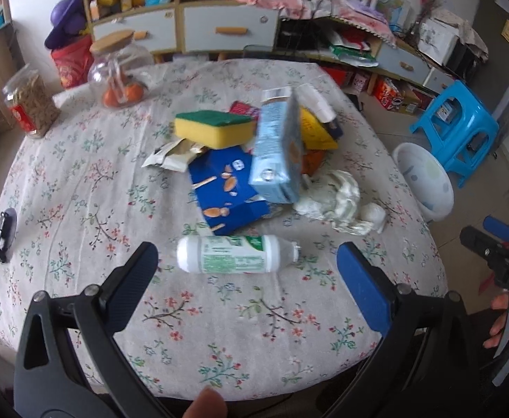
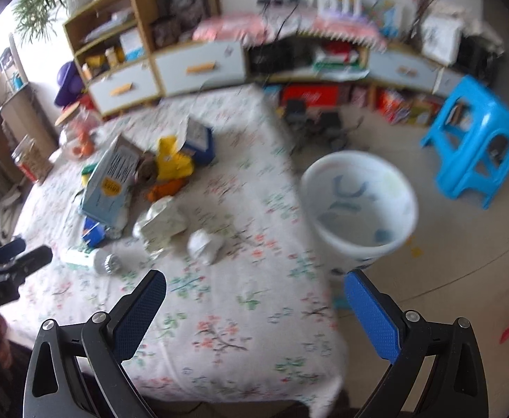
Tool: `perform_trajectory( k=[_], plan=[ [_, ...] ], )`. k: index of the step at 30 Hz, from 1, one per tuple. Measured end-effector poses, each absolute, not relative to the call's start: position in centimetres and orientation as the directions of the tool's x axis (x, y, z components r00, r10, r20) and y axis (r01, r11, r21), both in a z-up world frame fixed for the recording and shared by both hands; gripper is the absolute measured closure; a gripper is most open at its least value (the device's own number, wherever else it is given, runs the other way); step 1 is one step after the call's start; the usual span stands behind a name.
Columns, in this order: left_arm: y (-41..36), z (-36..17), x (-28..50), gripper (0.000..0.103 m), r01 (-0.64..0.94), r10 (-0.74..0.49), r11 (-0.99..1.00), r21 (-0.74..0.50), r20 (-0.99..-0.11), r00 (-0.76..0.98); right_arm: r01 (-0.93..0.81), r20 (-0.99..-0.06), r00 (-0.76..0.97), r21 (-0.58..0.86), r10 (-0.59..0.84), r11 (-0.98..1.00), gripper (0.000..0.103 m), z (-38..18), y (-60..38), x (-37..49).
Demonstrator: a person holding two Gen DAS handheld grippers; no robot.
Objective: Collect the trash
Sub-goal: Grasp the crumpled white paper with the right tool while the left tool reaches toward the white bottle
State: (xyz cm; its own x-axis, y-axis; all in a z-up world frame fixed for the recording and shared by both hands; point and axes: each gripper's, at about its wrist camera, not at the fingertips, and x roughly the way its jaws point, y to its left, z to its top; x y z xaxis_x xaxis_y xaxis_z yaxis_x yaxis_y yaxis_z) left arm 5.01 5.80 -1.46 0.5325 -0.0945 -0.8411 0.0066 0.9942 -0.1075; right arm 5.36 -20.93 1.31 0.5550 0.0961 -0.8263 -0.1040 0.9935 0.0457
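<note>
Left gripper [image 1: 247, 271]: my jaws stand wide, nothing between the pads, hovering over the floral tablecloth [image 1: 80, 181]. Just ahead of the gap lies a white plastic bottle with a green label [image 1: 235, 253], on its side, neck pointing to my right, apart from both fingers.

Beyond the bottle, a heap of trash: a flattened blue snack box [image 1: 225, 191], a light-blue carton [image 1: 279, 149] standing tilted on it, a yellow sponge with a green top [image 1: 216, 128] to the left rear, torn white wrappers [image 1: 171, 156] under the sponge. Right of the carton, crumpled pale paper [image 1: 334, 198] and a small white wad [image 1: 373, 214].

Far left of my fingers: a glass jar with a wooden lid [image 1: 118, 73] holding orange fruit, and a jar of grain [image 1: 29, 102].

Right gripper [image 2: 254, 299]: jaws also wide and empty, above the table's right edge; view blurred. A white waste bin [image 2: 359, 202] stands on the floor ahead and right, beside the table. A blue plastic stool [image 2: 474, 139] sits further right.
</note>
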Motion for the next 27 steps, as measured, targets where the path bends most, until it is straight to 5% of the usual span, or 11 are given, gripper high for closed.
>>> perform_trajectory(
  k=[15, 18, 20, 27],
  plan=[
    [10.6, -4.2, 7.8, 0.001, -0.044, -0.153, 0.981, -0.187, -0.899, 0.410, -0.214, -0.918, 0.314, 0.179, 0.241, 0.960, 0.003, -4.7, -13.2, 14.7],
    [11.0, -4.6, 7.8, 0.001, -0.035, -0.166, 0.980, -0.196, -0.902, 0.397, -0.228, -0.931, 0.285, 0.165, 0.227, 0.960, 0.023, -6.0, -11.9, 16.3],
    [11.3, -5.1, 7.9, 0.001, -0.029, -0.180, 0.978, -0.207, -0.904, 0.387, -0.225, -0.938, 0.253, 0.181, 0.237, 0.957, 0.059, -6.7, -11.6, 17.1],
    [10.6, -5.4, 8.1, 0.001, 0.049, -0.230, 0.972, -0.228, -0.905, 0.359, -0.232, -0.903, 0.324, 0.213, 0.281, 0.949, 0.066, -4.5, -13.4, 16.8]
  ],
)
